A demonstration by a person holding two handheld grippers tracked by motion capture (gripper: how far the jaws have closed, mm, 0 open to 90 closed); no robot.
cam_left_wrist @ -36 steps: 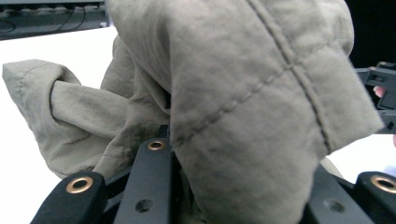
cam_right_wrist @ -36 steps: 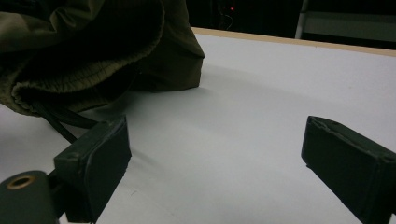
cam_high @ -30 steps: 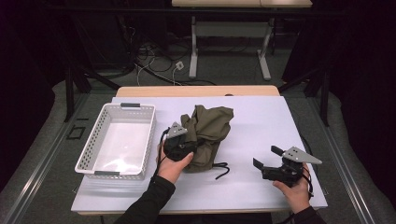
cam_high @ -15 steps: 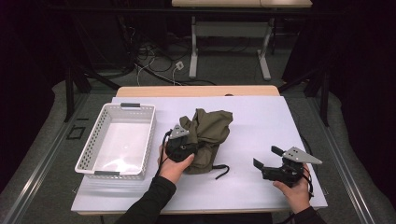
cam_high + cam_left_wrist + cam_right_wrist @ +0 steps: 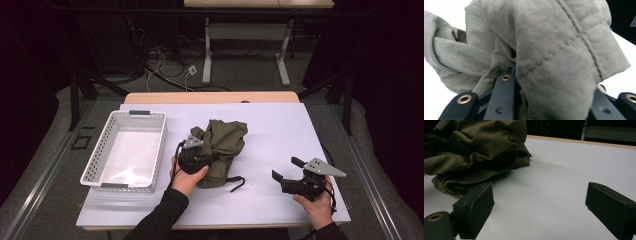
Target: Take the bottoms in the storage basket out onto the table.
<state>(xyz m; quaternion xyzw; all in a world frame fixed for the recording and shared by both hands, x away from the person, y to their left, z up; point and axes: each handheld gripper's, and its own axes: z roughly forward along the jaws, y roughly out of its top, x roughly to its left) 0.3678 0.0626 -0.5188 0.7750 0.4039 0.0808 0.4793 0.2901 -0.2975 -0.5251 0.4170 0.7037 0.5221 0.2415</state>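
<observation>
An olive-green garment (image 5: 223, 150) lay crumpled near the middle of the white table (image 5: 280, 125), with a dark drawstring (image 5: 235, 182) trailing from its near edge. The left tongs (image 5: 196, 156), held in the person's left hand (image 5: 187, 177), were closed on a fold at the garment's left side; in the left gripper view the stitched cloth (image 5: 554, 55) bulged up between the two black jaws and hid their tips. The right tongs (image 5: 290, 170) rested low over the table near its front right corner, well apart from the garment, held in the right hand (image 5: 315, 202). Their jaws stood wide with nothing between them, and the right gripper view showed bare table between the two pads (image 5: 477, 207), with the garment (image 5: 479, 150) lying beyond the left one. A white perforated basket (image 5: 95, 165) stood on the left part of the table, just beside the left hand, and nothing lay inside it.
</observation>
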